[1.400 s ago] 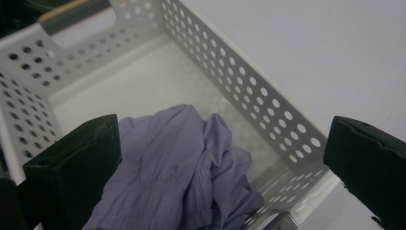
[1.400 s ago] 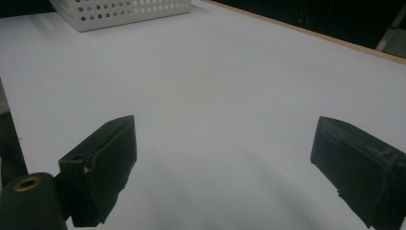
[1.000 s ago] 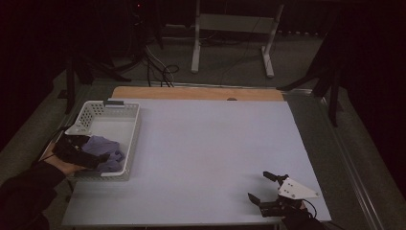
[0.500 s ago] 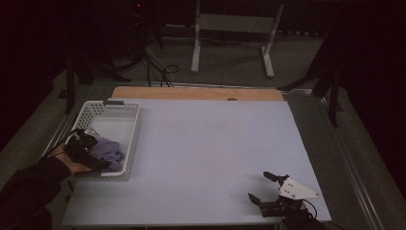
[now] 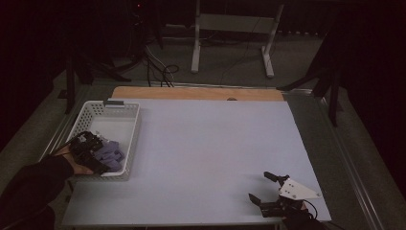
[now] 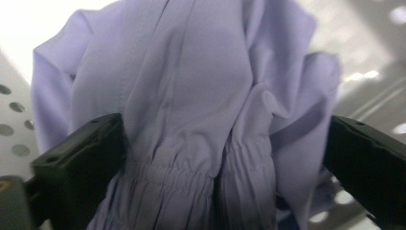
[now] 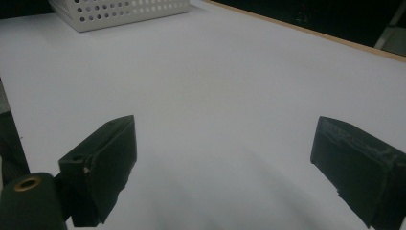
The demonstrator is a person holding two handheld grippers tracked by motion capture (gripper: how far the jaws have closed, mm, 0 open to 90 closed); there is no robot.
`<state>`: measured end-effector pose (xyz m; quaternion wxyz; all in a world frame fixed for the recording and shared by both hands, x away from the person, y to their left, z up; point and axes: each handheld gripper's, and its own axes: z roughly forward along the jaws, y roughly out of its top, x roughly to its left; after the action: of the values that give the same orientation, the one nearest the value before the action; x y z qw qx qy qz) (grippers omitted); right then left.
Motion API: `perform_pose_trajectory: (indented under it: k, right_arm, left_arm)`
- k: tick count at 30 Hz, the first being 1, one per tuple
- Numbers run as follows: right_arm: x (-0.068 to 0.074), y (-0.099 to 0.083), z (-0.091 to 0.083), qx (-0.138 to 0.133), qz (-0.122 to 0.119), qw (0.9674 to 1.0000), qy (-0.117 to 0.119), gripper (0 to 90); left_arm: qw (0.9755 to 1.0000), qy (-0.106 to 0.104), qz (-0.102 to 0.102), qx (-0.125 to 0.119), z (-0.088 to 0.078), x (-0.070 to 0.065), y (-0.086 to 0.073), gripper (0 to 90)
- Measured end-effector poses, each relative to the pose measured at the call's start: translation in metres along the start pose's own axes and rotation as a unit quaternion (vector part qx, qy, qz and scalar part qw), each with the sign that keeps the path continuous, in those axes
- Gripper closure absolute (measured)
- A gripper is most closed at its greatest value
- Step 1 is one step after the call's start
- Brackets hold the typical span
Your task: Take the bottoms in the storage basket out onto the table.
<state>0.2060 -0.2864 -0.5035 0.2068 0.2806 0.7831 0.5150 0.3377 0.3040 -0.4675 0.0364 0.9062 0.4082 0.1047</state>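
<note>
A crumpled purple cloth [image 5: 112, 154] lies in the near end of a white perforated basket [image 5: 117, 103] at the table's left. My left gripper [image 5: 92, 153] reaches into the basket over it. In the left gripper view the cloth [image 6: 191, 96], with a gathered elastic band, bulges between the two wide-set jaws of my left gripper [image 6: 225, 158]. The jaws have just been closing a little and do not pinch the cloth. My right gripper [image 5: 258, 185] rests at the table's near right, open, with nothing between its jaws [image 7: 225, 158].
The pale table top [image 5: 215, 139] has a wooden strip [image 5: 196, 93] along its far edge. The basket's corner [image 7: 119, 9] stands far off in the right gripper view. A metal stand [image 5: 230, 28] and cables lie on the floor beyond the table.
My left hand has come down and slightly rightward into the basket, onto the purple cloth. The right gripper has stayed where it was.
</note>
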Motion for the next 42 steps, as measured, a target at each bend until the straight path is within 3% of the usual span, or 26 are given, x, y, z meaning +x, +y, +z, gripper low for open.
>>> perform_pose_trajectory:
  k: [4,7,11,16,18,22,26,33,37,38,42]
  right_arm:
    - [0.000,0.000,-0.001,0.000,0.000,1.0000,-0.002,8.7]
    - [0.000,0.000,-0.001,0.001,0.000,1.0000,-0.001,8.8]
    - [0.001,0.000,-0.001,-0.001,-0.001,1.0000,-0.002,8.8]
    - [0.000,0.000,-0.002,-0.002,0.002,1.0000,-0.001,8.8]
    - [0.000,0.000,-0.002,-0.001,0.000,1.0000,-0.004,8.7]
    - [0.001,0.000,-0.002,-0.002,0.002,1.0000,-0.001,8.8]
    - [0.001,0.000,-0.002,-0.004,0.003,1.0000,-0.003,8.8]
    - [0.000,0.000,-0.002,-0.005,0.004,1.0000,-0.005,8.8]
    - [0.000,0.000,-0.003,-0.004,0.005,0.9999,-0.009,8.8]
    - [0.000,0.000,-0.004,-0.006,0.007,0.9999,-0.007,8.8]
    - [-0.001,-0.001,-0.004,-0.008,0.009,0.9999,-0.005,8.8]
  left_arm:
    - [1.0000,-0.002,-0.001,0.008,0.000,-0.001,0.003,8.4]
    - [0.9998,0.016,0.002,0.011,-0.002,-0.001,0.004,21.8]
    - [0.9995,0.019,0.007,0.023,0.003,0.001,0.003,30.0]
    - [0.9978,0.039,0.045,0.029,0.006,-0.001,0.004,42.0]
    - [0.9977,0.039,0.046,0.032,0.007,-0.001,0.004,46.9]
    - [0.9979,0.034,0.050,0.021,0.008,0.000,0.002,58.3]
    - [0.9990,0.030,0.033,-0.006,0.004,0.004,-0.001,73.9]
    - [0.9984,0.018,0.035,-0.041,-0.006,0.012,-0.005,76.4]
    - [0.9977,-0.002,0.019,-0.064,-0.014,0.015,-0.007,76.6]
    - [0.9974,0.002,0.026,-0.068,-0.017,0.015,-0.008,76.6]
    - [0.9958,-0.002,0.009,-0.091,-0.028,0.019,-0.013,76.9]
